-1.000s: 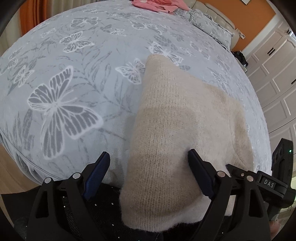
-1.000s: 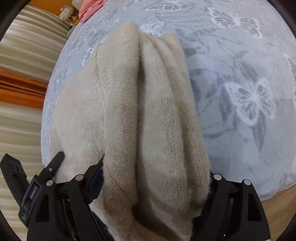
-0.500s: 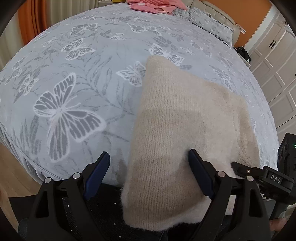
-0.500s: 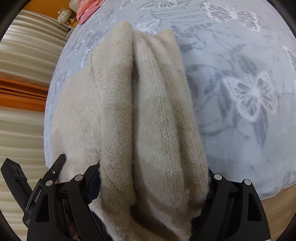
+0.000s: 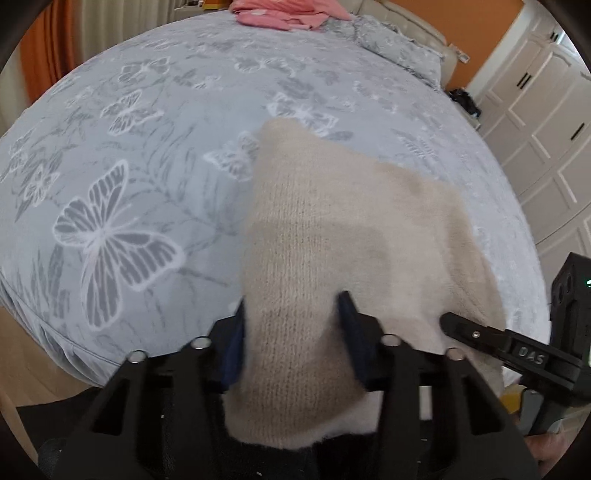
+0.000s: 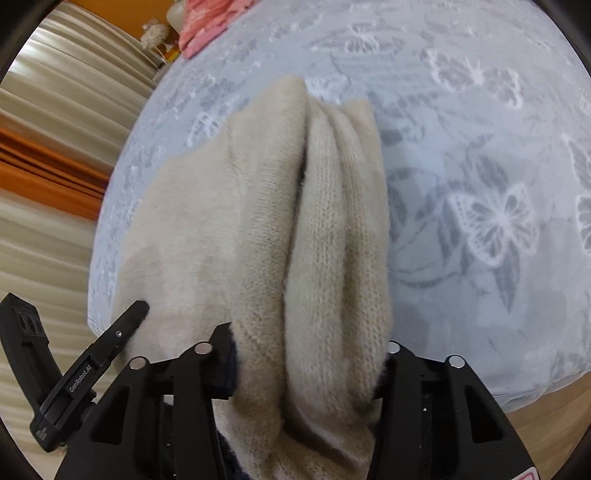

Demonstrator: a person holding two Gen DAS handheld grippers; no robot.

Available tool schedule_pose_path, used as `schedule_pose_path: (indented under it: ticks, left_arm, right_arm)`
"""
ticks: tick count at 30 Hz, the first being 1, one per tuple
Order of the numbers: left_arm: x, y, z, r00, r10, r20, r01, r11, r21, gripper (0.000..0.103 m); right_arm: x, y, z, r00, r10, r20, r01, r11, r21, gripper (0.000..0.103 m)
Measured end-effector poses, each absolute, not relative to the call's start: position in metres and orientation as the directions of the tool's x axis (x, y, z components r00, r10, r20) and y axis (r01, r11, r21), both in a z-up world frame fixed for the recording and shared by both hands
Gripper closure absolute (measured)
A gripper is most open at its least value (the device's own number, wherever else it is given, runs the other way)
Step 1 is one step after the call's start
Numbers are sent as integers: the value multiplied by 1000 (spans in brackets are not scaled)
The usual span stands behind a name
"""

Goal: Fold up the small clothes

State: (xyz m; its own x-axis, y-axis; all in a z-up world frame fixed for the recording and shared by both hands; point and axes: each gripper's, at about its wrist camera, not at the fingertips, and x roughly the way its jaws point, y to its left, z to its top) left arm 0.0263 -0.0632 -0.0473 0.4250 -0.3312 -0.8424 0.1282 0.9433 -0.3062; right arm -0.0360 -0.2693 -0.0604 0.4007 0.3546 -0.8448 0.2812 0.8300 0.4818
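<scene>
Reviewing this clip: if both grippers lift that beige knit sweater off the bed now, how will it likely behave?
The beige knit sweater will probably sag floppily, since it bunches into soft ridges where the right gripper, whose jaws have just been closing, pinches it. Its fuzzy knit probably resists slipping from the left gripper. Loose folded layers may fall open.

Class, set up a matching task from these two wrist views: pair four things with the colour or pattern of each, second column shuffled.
Things:
1. knitted garment
2. bedspread
3. clothes at the far end of the bed
4. cupboard doors

Descriptions:
A. pink
B. white, panelled
C. cream
D. pale blue-grey with butterflies

Pairs: 1-C, 2-D, 3-A, 4-B
</scene>
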Motion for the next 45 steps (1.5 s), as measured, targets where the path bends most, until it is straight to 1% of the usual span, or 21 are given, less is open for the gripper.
schedule_pose_path:
  ticks: [6, 8, 9, 13, 15, 17, 18, 19, 24, 27, 29, 31, 33, 34, 35, 37, 38, 39, 40, 42, 45]
  left_arm:
    - [47, -49, 9, 447, -464, -765, 117, 878, -464, 73]
    - [55, -48, 45, 495, -478, -726, 171, 873, -458, 84]
    - [57, -47, 61, 516, -488, -703, 201, 868, -455, 103]
    - [70, -45, 126, 572, -528, -628, 308, 848, -432, 103]
    - [79, -40, 136, 562, -518, -645, 309, 855, -417, 100]
    - [85, -29, 128, 534, -494, -687, 261, 868, -422, 78]
    - [85, -18, 114, 509, -490, -708, 212, 868, -448, 40]
    - [85, -7, 98, 493, -487, -721, 157, 865, -477, 24]
    - [68, -10, -10, 301, -525, -796, -19, 831, -556, 25]
    - [52, -41, -56, 202, -601, -773, -63, 780, -622, 25]
    - [47, -59, -76, 159, -610, -777, -87, 775, -626, 25]
    - [44, -79, -94, 132, -610, -781, -95, 777, -623, 25]
    - [43, -88, -103, 135, -618, -774, -107, 768, -632, 25]
    - [43, -92, -106, 134, -635, -761, -110, 753, -648, 24]
    - [43, -95, -110, 126, -649, -750, -115, 741, -661, 26]
    - [49, -97, -113, 117, -660, -742, -133, 730, -670, 44]
    - [51, -96, -112, 114, -671, -732, -150, 717, -681, 48]
    - [54, -94, -108, 114, -679, -725, -160, 708, -688, 56]
    - [56, -92, -105, 114, -685, -719, -161, 702, -694, 61]
    - [62, -86, -80, 138, -690, -710, -125, 699, -704, 64]
    - [72, -76, -32, 204, -697, -687, -21, 699, -715, 65]
  right_arm:
    - [-40, -282, -8, 517, 364, -775, 262, 794, 548, 61]
    - [-36, -278, 22, 554, 349, -755, 230, 808, 543, 61]
    - [-34, -274, 36, 569, 339, -749, 213, 819, 533, 61]
    - [-17, -254, 80, 601, 359, -714, 133, 836, 533, 62]
    - [-5, -239, 84, 579, 310, -754, 122, 881, 456, 63]
    - [-2, -239, 73, 558, 288, -778, 142, 891, 432, 63]
    - [-6, -244, 62, 546, 298, -783, 172, 875, 453, 64]
    - [-9, -249, 56, 542, 294, -787, 187, 871, 455, 64]
    - [-36, -295, 24, 524, 246, -815, 324, 827, 459, 64]
    - [-51, -334, -9, 496, 252, -831, 425, 764, 485, 64]
    - [-58, -352, -41, 464, 313, -829, 467, 709, 529, 63]
    - [-64, -356, -59, 450, 357, -819, 477, 679, 558, 59]
    - [-67, -358, -72, 457, 397, -796, 478, 645, 596, 46]
    - [-68, -359, -77, 466, 410, -784, 484, 624, 613, 44]
    - [-68, -360, -80, 469, 418, -778, 489, 610, 623, 42]
    - [-65, -359, -86, 463, 431, -775, 497, 597, 629, 40]
    - [-64, -358, -87, 459, 434, -775, 495, 600, 629, 45]
    - [-61, -355, -82, 457, 429, -779, 485, 614, 623, 55]
    - [-59, -352, -74, 464, 425, -777, 472, 624, 623, 58]
    - [-56, -346, -49, 500, 424, -755, 430, 635, 642, 64]
    - [-48, -330, 4, 572, 401, -716, 339, 679, 651, 65]
